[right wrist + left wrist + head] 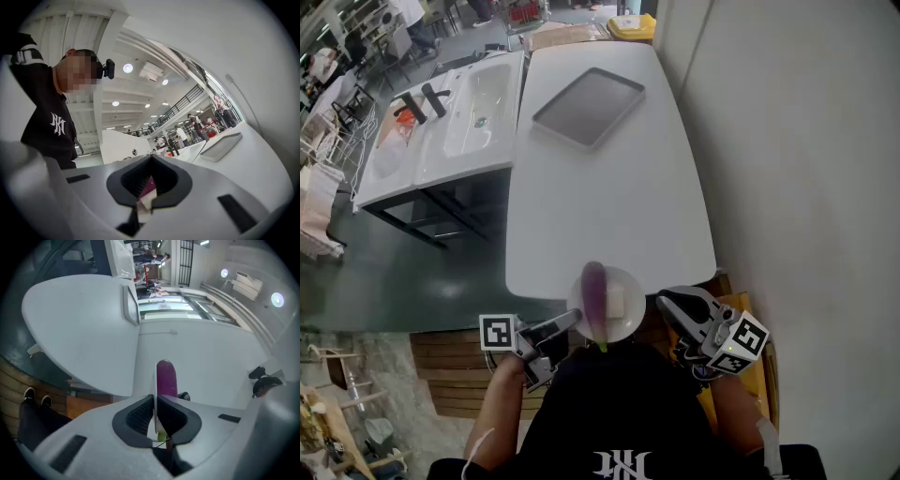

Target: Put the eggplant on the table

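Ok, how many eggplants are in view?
1. The eggplant lies on the white plate at the table's near edge; the left gripper pinches the plate's rim. None shows elsewhere; the tray looks bare.

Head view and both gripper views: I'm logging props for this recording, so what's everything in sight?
table: one, white, centre.
tray: one, grey, table's far end.
plate: one, white, at table's near edge.
eggplant: one, purple, lying on plate.
sink unit: one, white, left of table.
yellow object: one, beyond table's far end.
left gripper: one, white, shut on plate's rim.
right gripper: one, white, by plate's right rim; grip unclear.
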The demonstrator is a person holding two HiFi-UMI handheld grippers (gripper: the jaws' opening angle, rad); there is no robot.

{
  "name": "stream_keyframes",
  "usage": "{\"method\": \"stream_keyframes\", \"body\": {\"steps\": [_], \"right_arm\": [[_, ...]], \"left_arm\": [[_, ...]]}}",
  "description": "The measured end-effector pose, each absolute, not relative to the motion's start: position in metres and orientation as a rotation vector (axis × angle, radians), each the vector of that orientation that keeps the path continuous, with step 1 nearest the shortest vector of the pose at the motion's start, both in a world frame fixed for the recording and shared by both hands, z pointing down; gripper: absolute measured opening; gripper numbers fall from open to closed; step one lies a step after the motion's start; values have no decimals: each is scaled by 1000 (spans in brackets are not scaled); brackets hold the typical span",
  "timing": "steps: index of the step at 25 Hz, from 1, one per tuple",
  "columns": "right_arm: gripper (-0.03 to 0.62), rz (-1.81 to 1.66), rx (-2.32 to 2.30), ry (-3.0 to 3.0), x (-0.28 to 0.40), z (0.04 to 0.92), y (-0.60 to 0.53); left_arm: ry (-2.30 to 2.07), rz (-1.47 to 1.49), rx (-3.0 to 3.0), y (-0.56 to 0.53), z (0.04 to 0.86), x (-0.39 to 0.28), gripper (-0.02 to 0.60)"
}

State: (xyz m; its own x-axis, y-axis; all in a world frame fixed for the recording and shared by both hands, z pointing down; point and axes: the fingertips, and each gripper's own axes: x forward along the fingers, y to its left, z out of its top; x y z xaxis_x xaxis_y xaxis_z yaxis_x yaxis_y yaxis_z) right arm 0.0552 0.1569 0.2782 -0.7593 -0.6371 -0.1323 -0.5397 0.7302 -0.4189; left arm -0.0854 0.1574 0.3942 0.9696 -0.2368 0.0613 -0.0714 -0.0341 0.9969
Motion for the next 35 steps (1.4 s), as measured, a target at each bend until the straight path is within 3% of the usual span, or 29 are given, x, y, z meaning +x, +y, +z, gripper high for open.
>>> {"method": "stream_keyframes", "body": {"steps": [22, 30, 35], "right_arm": [[6, -674, -1041, 2640, 66, 293, 132], [74, -824, -1065, 2617, 55, 310, 119], [98, -1114, -1127, 2544, 48, 342, 113]], "left_arm": [[-219, -160, 1628, 144, 391, -96, 20], [-198, -175, 1609, 126, 396, -110, 20], [-179, -180, 1607, 118, 394, -117, 20]]}}
